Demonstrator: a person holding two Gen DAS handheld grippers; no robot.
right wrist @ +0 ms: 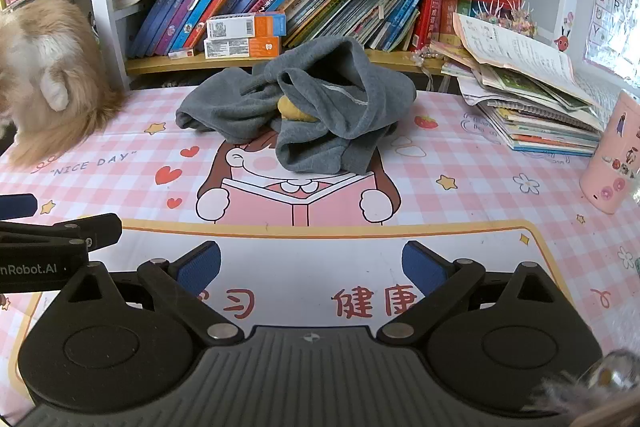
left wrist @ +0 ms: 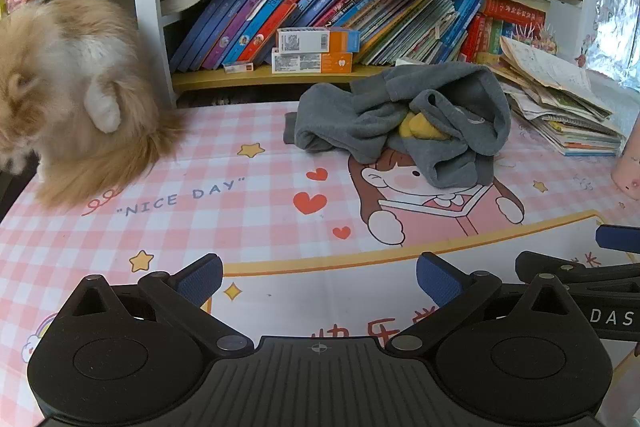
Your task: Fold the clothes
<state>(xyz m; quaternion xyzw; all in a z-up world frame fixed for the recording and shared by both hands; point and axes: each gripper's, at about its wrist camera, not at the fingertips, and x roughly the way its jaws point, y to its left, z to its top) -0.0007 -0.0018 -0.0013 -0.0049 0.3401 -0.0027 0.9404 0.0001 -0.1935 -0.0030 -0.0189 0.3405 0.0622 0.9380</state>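
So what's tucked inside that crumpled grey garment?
Something yellow peeks from the folds of the grey garment; most of it is covered, so I can't tell what it is.

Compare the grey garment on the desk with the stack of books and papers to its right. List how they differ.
The grey garment is soft cloth, crumpled in a loose heap; the stack of books and papers is stiff, flat layers piled up. The garment is one plain grey with a yellow patch showing; the stack is many-coloured and printed. The garment lies mid-desk on the cartoon girl; the stack sits at the right side. Both rest on the pink checked desk mat, untouched by either claw.
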